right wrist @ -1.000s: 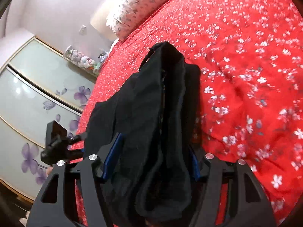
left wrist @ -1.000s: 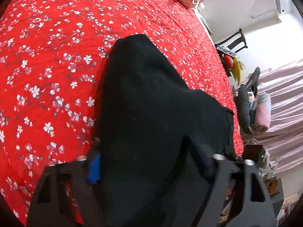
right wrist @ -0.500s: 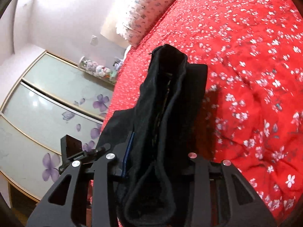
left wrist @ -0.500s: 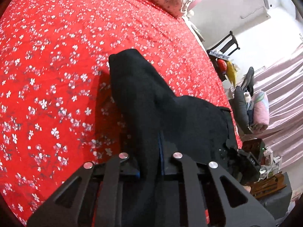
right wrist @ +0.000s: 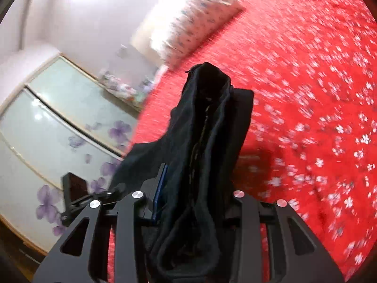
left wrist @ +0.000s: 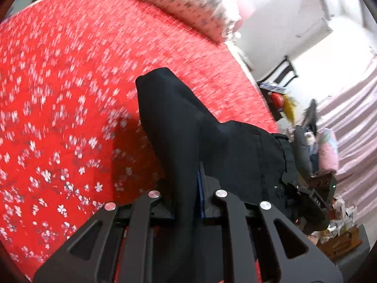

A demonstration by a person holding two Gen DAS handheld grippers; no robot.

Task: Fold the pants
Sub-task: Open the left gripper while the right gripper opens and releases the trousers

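Bed (left wrist: 70, 75): covered by red bedspread with white blossom print; floral pillow (left wrist: 188, 7) at far edge. Black pants (left wrist: 179, 127): lifted above bedspread, bunched, stretched between both grippers, far end hanging toward bed. Left gripper (left wrist: 187, 202): fingers clamped on narrow fold of pants. Right gripper (right wrist: 190, 202): fingers clamped on thicker bundle of pants (right wrist: 212, 127), seam visible. Wardrobe doors (right wrist: 47, 122) with purple flower pattern beside bed.

one pants (left wrist: 188, 127), two claws (left wrist: 187, 202), one pillow (left wrist: 188, 7)
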